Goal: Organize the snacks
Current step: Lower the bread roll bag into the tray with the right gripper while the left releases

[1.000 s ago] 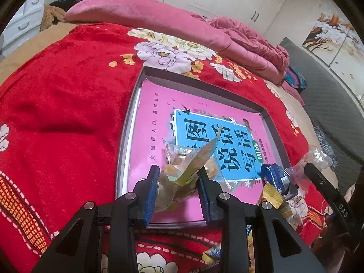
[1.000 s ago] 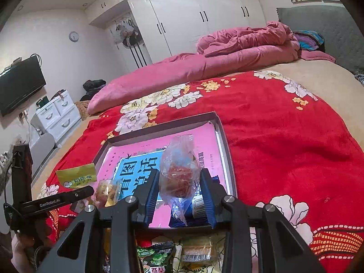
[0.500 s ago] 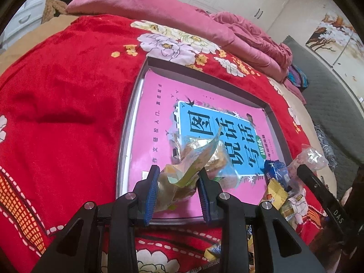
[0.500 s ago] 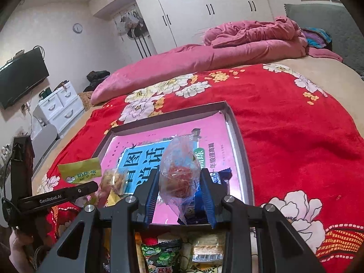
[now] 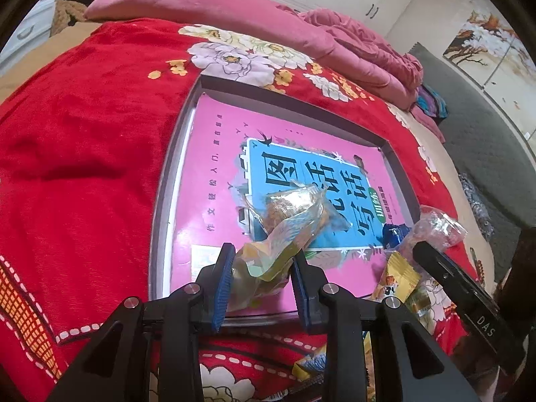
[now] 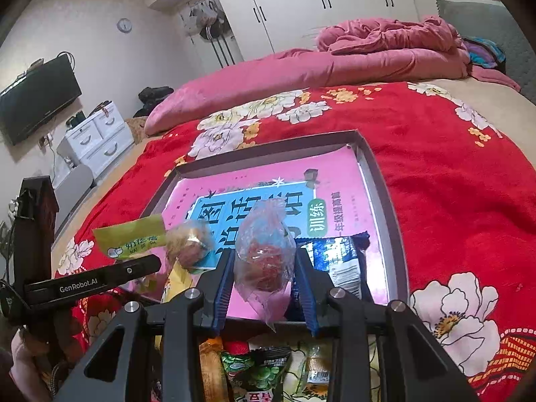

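You hold a yellow-green snack packet in your left gripper and a clear bag of red snacks in your right gripper, both clamped above the tray, apparently for sorting.

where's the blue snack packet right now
In the right wrist view, the blue snack packet lies inside the tray at its near right corner, just right of the right claw.

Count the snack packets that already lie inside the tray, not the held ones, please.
1: a blue packet lies at the near right corner of the tray, beside the right gripper. The grippers may hide others.
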### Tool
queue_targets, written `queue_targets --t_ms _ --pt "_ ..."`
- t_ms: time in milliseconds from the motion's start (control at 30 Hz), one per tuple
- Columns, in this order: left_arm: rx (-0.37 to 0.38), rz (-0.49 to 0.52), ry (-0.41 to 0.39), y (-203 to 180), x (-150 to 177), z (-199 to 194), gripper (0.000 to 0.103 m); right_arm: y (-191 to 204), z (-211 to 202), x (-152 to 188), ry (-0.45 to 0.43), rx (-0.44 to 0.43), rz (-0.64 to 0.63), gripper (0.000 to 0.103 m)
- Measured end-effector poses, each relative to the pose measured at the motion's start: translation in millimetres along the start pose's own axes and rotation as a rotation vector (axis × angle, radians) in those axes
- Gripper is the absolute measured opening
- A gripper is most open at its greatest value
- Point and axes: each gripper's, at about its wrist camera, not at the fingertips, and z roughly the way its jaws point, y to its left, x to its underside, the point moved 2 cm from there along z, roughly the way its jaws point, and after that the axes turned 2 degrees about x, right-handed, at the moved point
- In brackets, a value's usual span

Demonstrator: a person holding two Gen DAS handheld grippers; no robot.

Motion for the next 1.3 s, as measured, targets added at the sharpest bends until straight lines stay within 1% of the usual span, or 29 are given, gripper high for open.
queue_targets --t_ms 400,800,1300 --pt "0.011 0.035 0.011 -8.5 2.0 1.9 0.034 4.1 8.8 2.8 0.027 -0.035 0.010 0.037" --pt "0.020 0.041 0.015 -11.0 2.8 3.0 0.034 6.1 15.5 4.3 0.042 -0.007 -0.005 0.037" --pt "0.022 0.044 0.016 -11.9 3.3 2.8 0.034 6.1 20.3 8.1 0.068 -0.038 0.009 0.038"
